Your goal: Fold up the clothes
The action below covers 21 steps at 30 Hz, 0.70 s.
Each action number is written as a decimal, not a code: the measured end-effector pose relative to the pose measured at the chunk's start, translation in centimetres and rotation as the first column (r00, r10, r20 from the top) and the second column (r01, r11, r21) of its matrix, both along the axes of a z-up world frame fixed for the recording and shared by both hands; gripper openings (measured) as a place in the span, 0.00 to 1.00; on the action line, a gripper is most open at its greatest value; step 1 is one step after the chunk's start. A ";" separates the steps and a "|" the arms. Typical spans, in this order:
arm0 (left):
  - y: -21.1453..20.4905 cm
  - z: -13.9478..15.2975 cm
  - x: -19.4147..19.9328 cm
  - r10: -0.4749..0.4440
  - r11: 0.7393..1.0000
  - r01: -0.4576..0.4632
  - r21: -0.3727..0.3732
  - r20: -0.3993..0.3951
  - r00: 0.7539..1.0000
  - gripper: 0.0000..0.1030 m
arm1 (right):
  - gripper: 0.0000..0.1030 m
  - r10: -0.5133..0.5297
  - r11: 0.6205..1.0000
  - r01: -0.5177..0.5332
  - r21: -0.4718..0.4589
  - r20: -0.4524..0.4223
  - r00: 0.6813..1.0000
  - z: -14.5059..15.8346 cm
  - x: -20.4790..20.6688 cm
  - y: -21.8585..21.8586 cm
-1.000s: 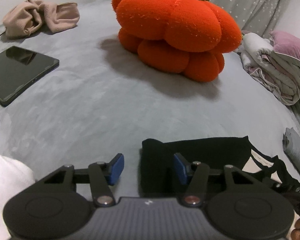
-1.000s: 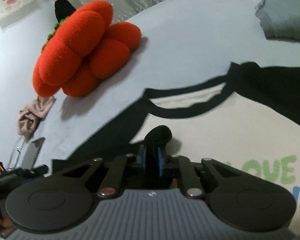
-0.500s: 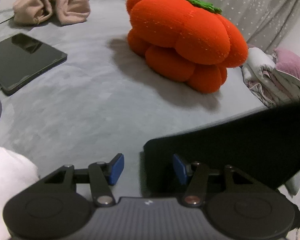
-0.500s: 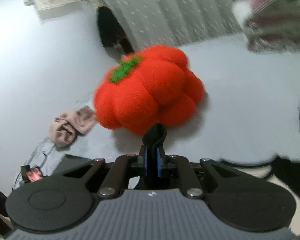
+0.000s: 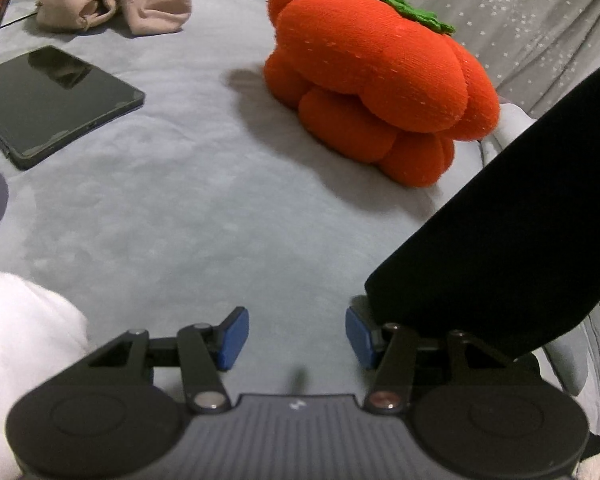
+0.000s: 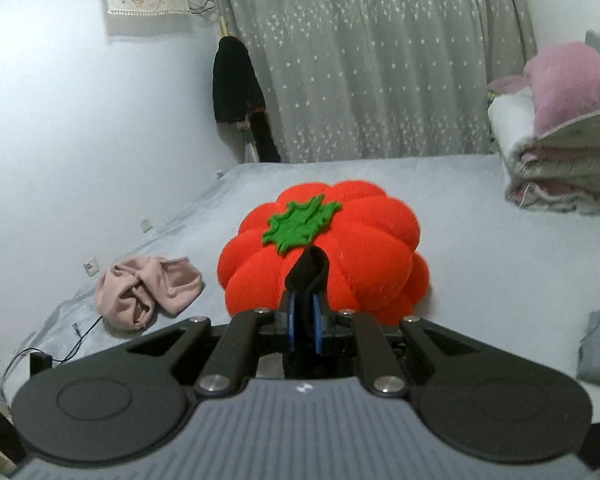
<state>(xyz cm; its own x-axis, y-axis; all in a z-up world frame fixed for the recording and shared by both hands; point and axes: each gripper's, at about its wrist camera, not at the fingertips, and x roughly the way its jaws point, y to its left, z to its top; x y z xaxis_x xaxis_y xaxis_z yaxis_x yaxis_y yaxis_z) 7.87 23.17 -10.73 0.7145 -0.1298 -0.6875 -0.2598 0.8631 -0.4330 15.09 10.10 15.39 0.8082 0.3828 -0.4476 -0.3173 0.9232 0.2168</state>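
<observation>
Right gripper pinches a fold of black garment; left gripper stands half open over bare bed.

The right gripper [image 6: 304,322] has its blue pads closed tight on a loop of the black garment [image 6: 307,270], which pokes up just past the fingertips in front of the orange pumpkin cushion [image 6: 360,248]; in the left wrist view the same black garment [image 5: 512,248] hangs as a taut dark sheet on the right side, its lower corner just beside the left gripper's right pad; the left gripper [image 5: 296,336] holds nothing, jaws partly apart above the grey bedcover [image 5: 180,208]; a dark tablet [image 5: 48,96] and a beige crumpled cloth [image 5: 112,0] lie well apart, far left.
</observation>
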 end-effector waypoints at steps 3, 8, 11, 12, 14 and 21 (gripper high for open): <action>-1.6 -0.3 0.4 -0.043 0.999 0.043 0.029 -0.001 0.999 0.52 | 0.11 -0.022 0.999 0.022 -0.023 0.012 1.000 0.4 0.0 -1.0; -4.6 -1.2 1.2 -0.106 0.992 0.107 0.065 -0.028 0.994 0.52 | 0.11 -0.077 0.996 0.076 -0.039 -0.001 0.997 -0.7 0.3 -4.6; -6.0 -1.9 1.7 -0.129 0.988 0.133 0.080 -0.053 0.990 0.52 | 0.11 -0.116 0.993 0.115 -0.035 -0.022 0.993 -1.5 0.6 -7.2; -6.4 -2.1 1.8 -0.134 0.986 0.138 0.088 -0.060 0.989 0.52 | 0.11 -0.130 0.991 0.129 -0.034 -0.031 0.991 -1.9 0.7 -8.2; -7.1 -2.5 2.0 -0.142 0.983 0.149 0.107 -0.071 0.987 0.52 | 0.11 -0.156 0.988 0.154 -0.031 -0.050 0.987 -2.9 0.9 -10.2; -7.7 -2.5 2.0 -0.168 0.974 0.178 0.138 -0.081 0.983 0.52 | 0.11 -0.248 0.967 0.253 0.010 -0.158 0.956 -8.2 1.9 -17.7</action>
